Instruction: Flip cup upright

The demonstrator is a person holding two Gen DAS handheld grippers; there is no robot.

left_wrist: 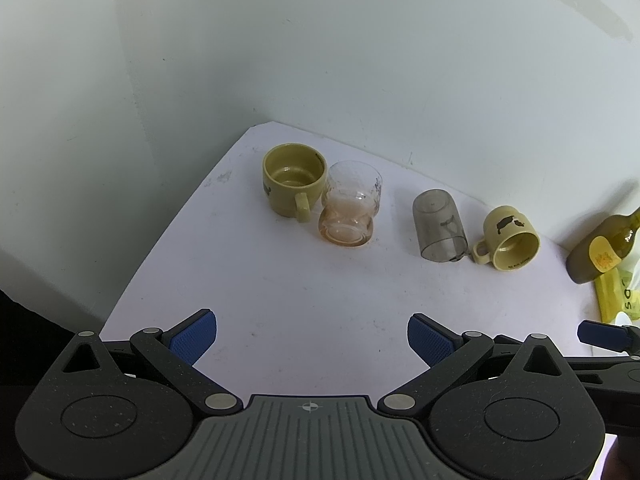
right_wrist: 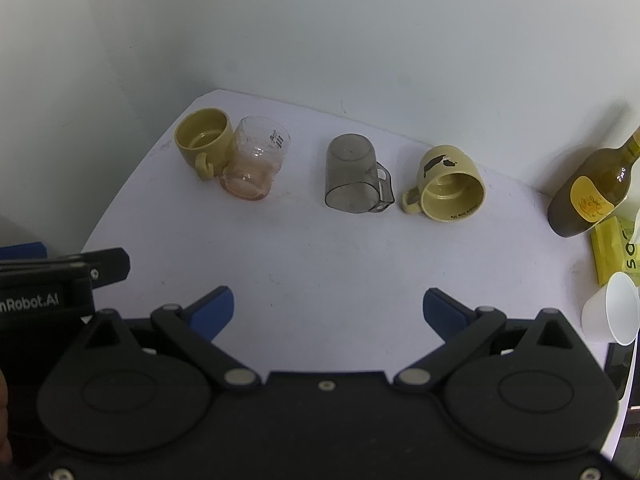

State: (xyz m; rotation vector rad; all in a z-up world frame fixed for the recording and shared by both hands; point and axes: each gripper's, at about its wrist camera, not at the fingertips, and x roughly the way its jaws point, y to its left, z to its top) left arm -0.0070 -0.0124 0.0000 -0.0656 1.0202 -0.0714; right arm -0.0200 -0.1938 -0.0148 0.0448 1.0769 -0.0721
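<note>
White table, four cups in a row along its far side, near the wall. From left to right we note: an olive mug standing upright, handle toward us; a clear glass touching it on the right, tipped over with its base toward us and a pinkish film inside; a smoky grey plastic cup lying on its side with its open mouth toward us and its handle on the right; and a second olive mug on its side just beside it, mouth toward us, handle pointing left toward the grey cup, dark print on its upper wall.

We hold the left gripper and the right gripper above the near part of the table, well apart from all four cups. Both have their blue-padded fingers spread wide, nothing between them.

At the right edge we see a dark green bottle with a yellow label, a yellow packet in front of it, and a white paper cup on its side.
</note>
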